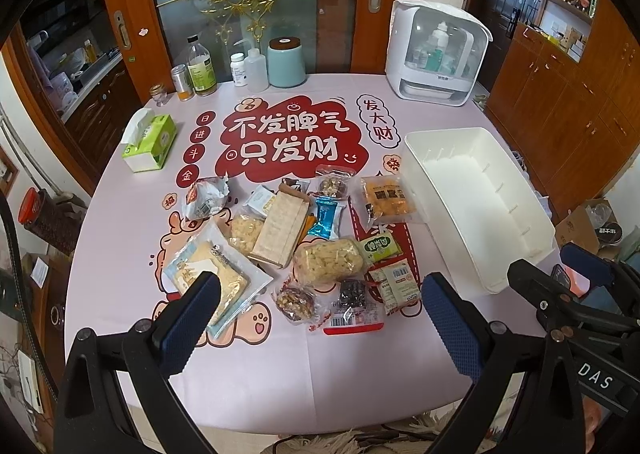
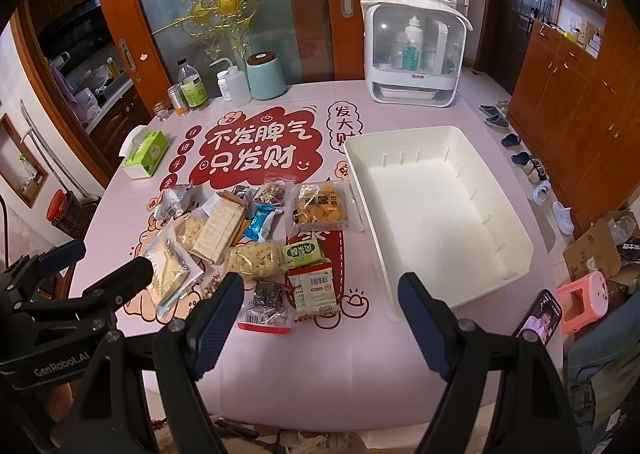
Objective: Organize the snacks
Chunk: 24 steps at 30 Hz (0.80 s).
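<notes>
Several snack packets lie heaped in the middle of the pink table: a long cracker pack (image 1: pixel 278 228) (image 2: pixel 218 230), a clear bag of puffed pieces (image 1: pixel 329 261) (image 2: pixel 253 259), a blue wrapper (image 1: pixel 327 217) (image 2: pixel 260 223), an orange-yellow bag (image 1: pixel 386 198) (image 2: pixel 322 208) and a green packet (image 1: pixel 379 248) (image 2: pixel 302 252). An empty white bin (image 1: pixel 476 202) (image 2: pixel 432 210) stands to their right. My left gripper (image 1: pixel 320 322) hovers open above the table's near edge with nothing between its fingers. My right gripper (image 2: pixel 322 322) hangs open too, empty, near the bin's front corner.
A tissue box (image 1: pixel 150 142) (image 2: pixel 146 154) sits at the left. Bottles, a can and a teal canister (image 1: pixel 286 62) (image 2: pixel 266 76) line the back edge beside a white cabinet appliance (image 1: pixel 436 54) (image 2: pixel 412 54). A phone (image 2: pixel 540 316) and pink stool (image 2: pixel 582 300) are at the lower right.
</notes>
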### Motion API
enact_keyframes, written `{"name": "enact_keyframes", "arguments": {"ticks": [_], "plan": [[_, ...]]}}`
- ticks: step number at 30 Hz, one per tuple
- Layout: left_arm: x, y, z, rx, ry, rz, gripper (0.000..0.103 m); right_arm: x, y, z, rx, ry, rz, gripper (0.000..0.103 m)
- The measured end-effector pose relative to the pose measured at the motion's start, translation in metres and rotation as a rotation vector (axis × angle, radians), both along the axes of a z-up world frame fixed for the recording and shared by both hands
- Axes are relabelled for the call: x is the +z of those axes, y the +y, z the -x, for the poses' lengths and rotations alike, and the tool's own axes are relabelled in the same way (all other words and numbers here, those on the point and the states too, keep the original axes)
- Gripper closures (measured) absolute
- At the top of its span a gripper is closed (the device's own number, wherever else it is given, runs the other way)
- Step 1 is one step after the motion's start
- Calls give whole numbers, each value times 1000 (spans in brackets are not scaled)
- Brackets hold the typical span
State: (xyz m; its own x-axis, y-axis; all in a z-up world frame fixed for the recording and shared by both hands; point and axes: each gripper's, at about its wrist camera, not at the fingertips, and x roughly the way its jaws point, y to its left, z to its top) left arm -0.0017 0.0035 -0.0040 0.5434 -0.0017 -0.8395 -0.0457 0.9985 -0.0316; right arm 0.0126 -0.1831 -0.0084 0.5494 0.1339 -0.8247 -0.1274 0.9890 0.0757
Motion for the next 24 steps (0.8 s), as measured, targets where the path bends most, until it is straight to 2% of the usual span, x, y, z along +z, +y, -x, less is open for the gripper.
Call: {"name": "enact_keyframes", "arguments": {"ticks": [12,17,18,24], "plan": [[0,0,0,-3,3,0,3,-4,8,-1,-4,6,0,23],[3,20,1,-6,4,3,3,-4,8,-1,-6,8,0,23],[3,24,1,-8,6,4,3,-10,25,2,-7,9,1,23],[-1,42,-4,-14,22,0,3,-15,42,-2,-13,28,-6,23]]}}
